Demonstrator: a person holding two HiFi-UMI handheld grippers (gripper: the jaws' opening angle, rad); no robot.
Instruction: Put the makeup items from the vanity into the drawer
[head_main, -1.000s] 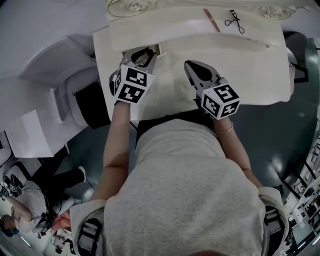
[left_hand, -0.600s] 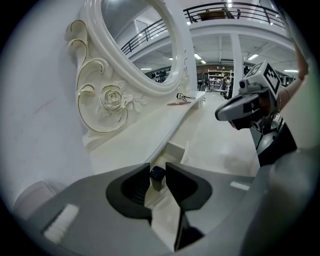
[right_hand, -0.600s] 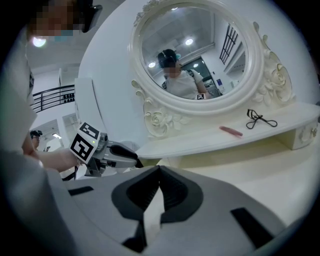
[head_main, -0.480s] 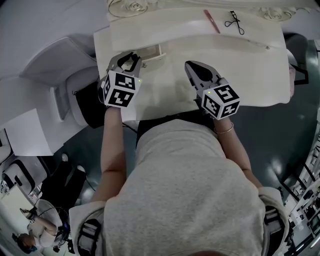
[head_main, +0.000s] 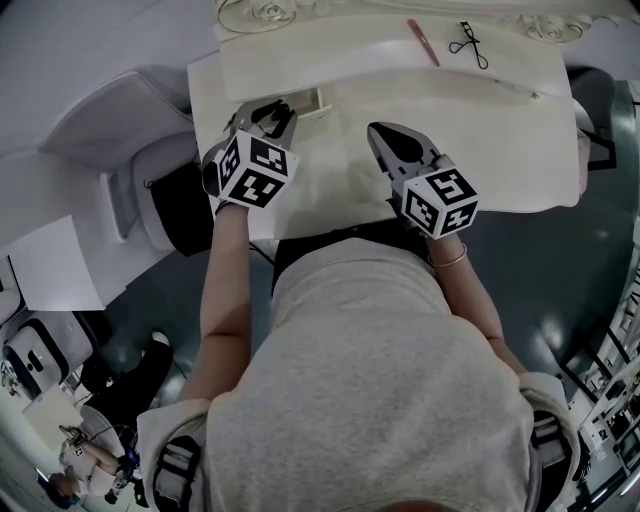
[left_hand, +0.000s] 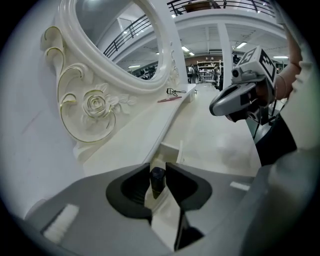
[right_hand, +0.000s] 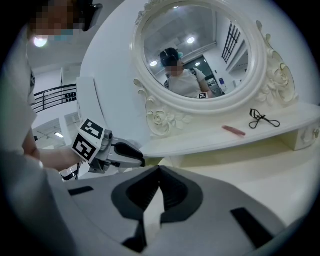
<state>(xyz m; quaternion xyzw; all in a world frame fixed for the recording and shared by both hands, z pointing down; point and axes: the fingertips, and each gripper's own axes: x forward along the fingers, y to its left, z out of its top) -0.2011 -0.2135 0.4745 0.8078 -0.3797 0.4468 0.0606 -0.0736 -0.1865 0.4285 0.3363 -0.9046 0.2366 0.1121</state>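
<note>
Our left tool (left_hand: 158, 167) grips a dark tube (left_hand: 157, 181) just by the drawer (head_main: 318, 100); our right tool (right_hand: 159, 169) hovers closed, empty.

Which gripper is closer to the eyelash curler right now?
Right. The right gripper sits below-left of the eyelash curler in the head view; the left gripper, holding a dark tube, is farther left.

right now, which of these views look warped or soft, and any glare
Head view: fisheye bows the vanity top's edges, light even. Left gripper view: dark round corners, near jaws soft, mirror frame crisp. Right gripper view: same corners, ceiling lamps glint in the mirror.
</note>
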